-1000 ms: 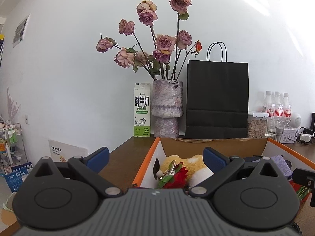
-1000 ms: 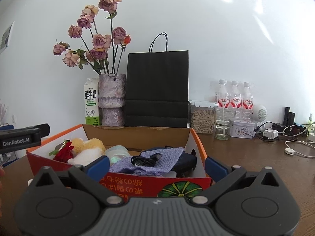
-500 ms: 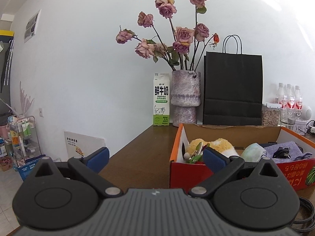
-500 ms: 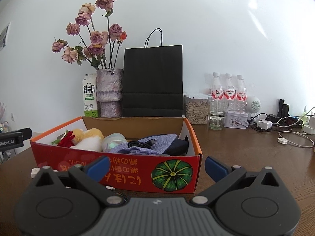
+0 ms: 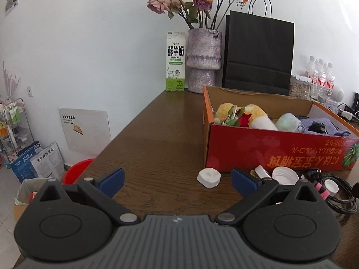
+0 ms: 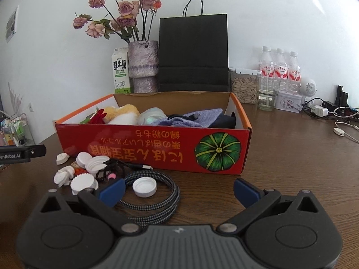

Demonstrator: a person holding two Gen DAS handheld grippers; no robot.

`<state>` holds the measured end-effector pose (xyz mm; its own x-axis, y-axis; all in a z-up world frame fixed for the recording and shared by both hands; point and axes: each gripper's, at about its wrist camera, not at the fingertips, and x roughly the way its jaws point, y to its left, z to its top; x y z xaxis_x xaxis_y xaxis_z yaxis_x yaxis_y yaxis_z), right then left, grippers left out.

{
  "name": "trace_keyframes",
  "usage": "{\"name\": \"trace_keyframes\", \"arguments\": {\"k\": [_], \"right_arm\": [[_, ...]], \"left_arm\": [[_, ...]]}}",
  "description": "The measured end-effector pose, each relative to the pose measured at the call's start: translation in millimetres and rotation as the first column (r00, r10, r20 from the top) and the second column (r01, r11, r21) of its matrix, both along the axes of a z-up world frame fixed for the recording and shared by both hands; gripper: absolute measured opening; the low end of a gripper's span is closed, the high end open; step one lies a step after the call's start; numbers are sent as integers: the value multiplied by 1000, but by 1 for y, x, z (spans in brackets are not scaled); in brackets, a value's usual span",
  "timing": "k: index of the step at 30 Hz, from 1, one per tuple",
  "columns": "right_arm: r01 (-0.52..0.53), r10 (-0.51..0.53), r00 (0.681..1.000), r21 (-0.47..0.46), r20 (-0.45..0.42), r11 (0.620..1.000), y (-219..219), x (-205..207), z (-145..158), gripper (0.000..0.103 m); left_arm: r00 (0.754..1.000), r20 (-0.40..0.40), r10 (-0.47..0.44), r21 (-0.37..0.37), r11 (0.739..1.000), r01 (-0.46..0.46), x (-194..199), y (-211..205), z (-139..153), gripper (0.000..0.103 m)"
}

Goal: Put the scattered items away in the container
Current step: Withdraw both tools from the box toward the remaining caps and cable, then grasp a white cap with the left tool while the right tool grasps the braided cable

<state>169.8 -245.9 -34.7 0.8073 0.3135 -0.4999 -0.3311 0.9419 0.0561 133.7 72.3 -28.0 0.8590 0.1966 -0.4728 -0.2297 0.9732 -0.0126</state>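
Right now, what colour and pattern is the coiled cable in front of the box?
The coiled cable is braided black-and-white, a fine woven speckle. Right wrist view shows it best.

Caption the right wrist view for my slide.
Open right gripper facing white bottle caps and braided cable before the red cardboard box.

The right hand-held gripper (image 6: 178, 189) is hovering wide open and empty over the table (image 6: 291, 157), facing the red box (image 6: 154, 148). White caps (image 6: 144, 187) and a braided cable (image 6: 161, 204) are lying just before the box.
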Motion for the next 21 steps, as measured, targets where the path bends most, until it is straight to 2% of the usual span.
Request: {"name": "trace_keyframes", "arguments": {"k": [5,9,15,21], "right_arm": [[-45,44,998,-15,-53,999,11,1,-4,103],[-54,52,995,-23,-81,998,20,6,-6,103],[-71,64,989,-49,-134,996,41,21,-11,103],[-42,38,990,-28,-133,999,51,31,-10,103]], "left_arm": [[996,-69,-50,-13,999,49,11,-2,-6,103],[994,-88,-57,4,998,57,22,-4,-8,103],[992,-119,-51,-65,997,43,29,7,-11,103],[991,-131,-35,-112,993,20,29,16,-13,103]]}}
